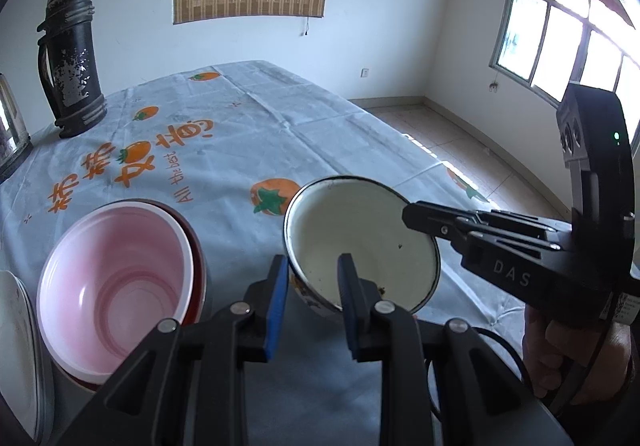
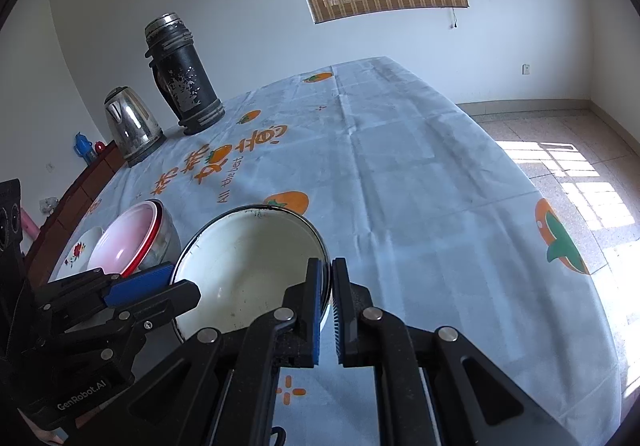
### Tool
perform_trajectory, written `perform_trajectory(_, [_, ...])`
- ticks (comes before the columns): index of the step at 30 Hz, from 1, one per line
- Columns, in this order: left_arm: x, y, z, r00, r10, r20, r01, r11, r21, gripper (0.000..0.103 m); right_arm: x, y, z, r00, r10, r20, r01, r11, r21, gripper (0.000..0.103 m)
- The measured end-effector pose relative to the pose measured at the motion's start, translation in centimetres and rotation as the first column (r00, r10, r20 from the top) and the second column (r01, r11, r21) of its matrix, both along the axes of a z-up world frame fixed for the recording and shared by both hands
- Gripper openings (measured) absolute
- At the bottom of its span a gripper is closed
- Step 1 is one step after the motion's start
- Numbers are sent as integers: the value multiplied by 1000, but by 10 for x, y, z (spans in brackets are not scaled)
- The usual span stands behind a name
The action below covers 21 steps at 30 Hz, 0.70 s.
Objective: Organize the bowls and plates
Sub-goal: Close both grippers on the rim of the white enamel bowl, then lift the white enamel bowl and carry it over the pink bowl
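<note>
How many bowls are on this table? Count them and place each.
3. The white enamel bowl is nearest, the right gripper clamped on its rim. The pink bowl sits left of it, nested in a red-rimmed bowl. More may hide in that stack.

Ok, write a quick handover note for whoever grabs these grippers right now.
Left gripper: fingers straddle the near rim of the enamel bowl, not clamped.
Right gripper: shut on that bowl's right rim.
Pink bowl sits nested in a red-rimmed bowl to the left; floral plate beside them.
Done: bowls partly stacked.
Left: probably set the enamel bowl with the stack.
</note>
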State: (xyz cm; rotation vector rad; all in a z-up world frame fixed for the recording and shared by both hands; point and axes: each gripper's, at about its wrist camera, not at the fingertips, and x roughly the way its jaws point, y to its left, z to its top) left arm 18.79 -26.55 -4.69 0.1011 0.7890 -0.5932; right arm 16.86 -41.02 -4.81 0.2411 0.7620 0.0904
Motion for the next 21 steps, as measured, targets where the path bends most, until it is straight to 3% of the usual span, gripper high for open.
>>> perform_trajectory(21, [-5, 35, 31, 999, 23, 23, -21, 994, -108, 23, -17, 32, 51, 998, 29, 50, -25, 997, -78, 6])
